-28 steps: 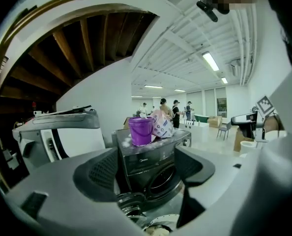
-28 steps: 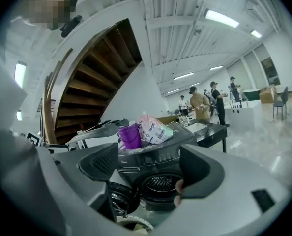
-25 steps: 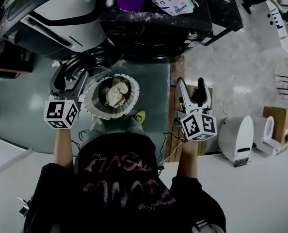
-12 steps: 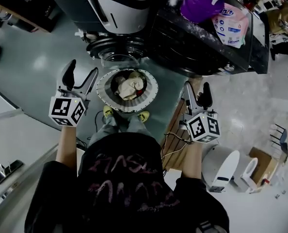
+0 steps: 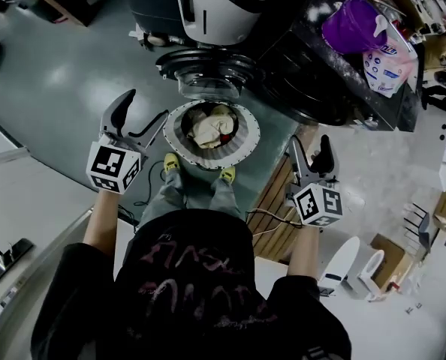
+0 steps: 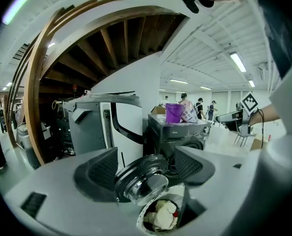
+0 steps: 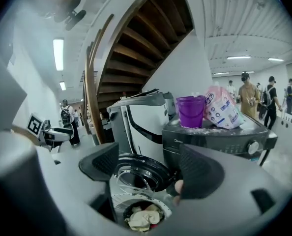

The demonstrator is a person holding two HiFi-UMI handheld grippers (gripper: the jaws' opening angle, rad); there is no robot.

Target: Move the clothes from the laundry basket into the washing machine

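Laundry basket (image 5: 173,132): round, white perforated rim, dark inside, upright on the floor, head view centre. Clothes (image 5: 208,127): crumpled cream/beige wad lying in the basket and well below the rim, with a small red bit at its 4 o'clock edge. Washing machine (image 5: 313,81): black front-loader at 1–2 o'clock from the basket. Its door (image 5: 208,72), a round dark ring with a clear glass bowl, is swung open at the basket's 12 o'clock and overlaps the rim; can't tell if they touch.
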